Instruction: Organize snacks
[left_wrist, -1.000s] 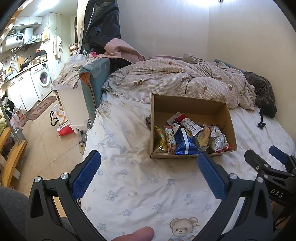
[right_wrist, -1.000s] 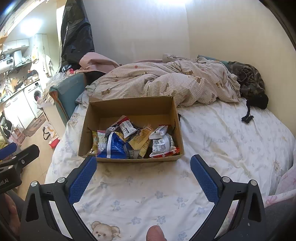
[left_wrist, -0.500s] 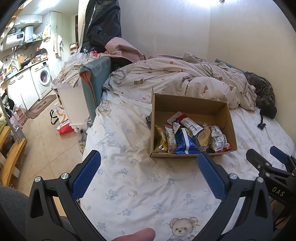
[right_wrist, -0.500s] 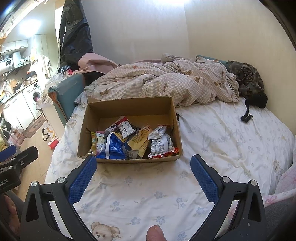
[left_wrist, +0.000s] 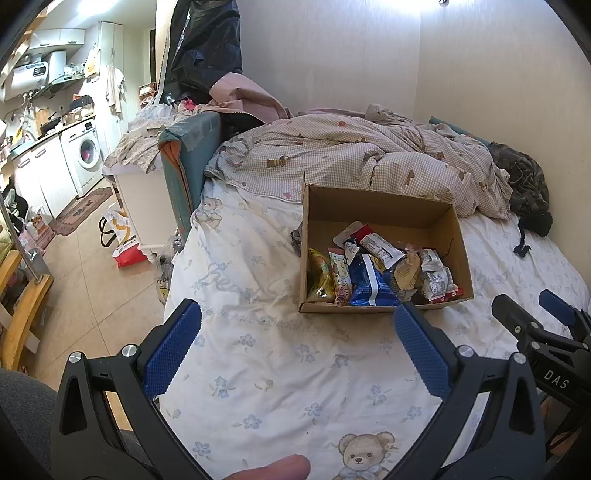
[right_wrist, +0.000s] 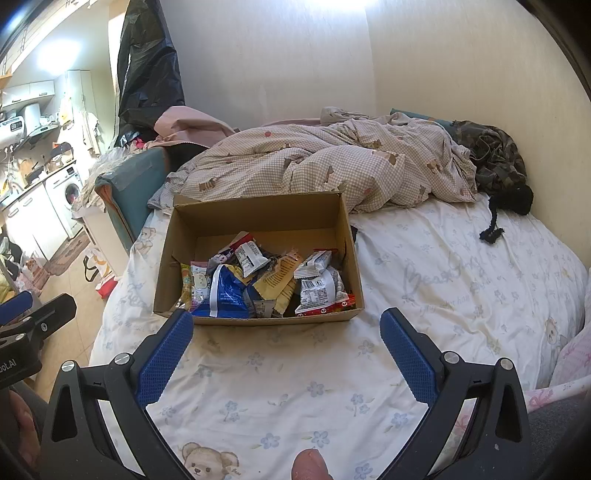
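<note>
An open cardboard box (left_wrist: 380, 206) (right_wrist: 255, 214) sits on the bed, its near half filled with several snack packets (left_wrist: 373, 273) (right_wrist: 266, 284), among them a blue bag (right_wrist: 225, 295). My left gripper (left_wrist: 295, 332) hovers open over the sheet, just short of the box's near left corner, nothing between its blue pads. My right gripper (right_wrist: 286, 332) is also open and empty, held in front of the box's near wall. Each view catches the other gripper at its edge.
The bed sheet (right_wrist: 295, 387) has a bear and flower print. A crumpled checked duvet (right_wrist: 332, 162) lies behind the box, dark clothing (right_wrist: 495, 162) at the far right. The bed's left edge drops to a tiled floor (left_wrist: 88, 288) with bags and a kitchen beyond.
Both grippers have drifted only slightly; the box appears marginally shifted in both views. Jaws stay open and nothing was picked up.
</note>
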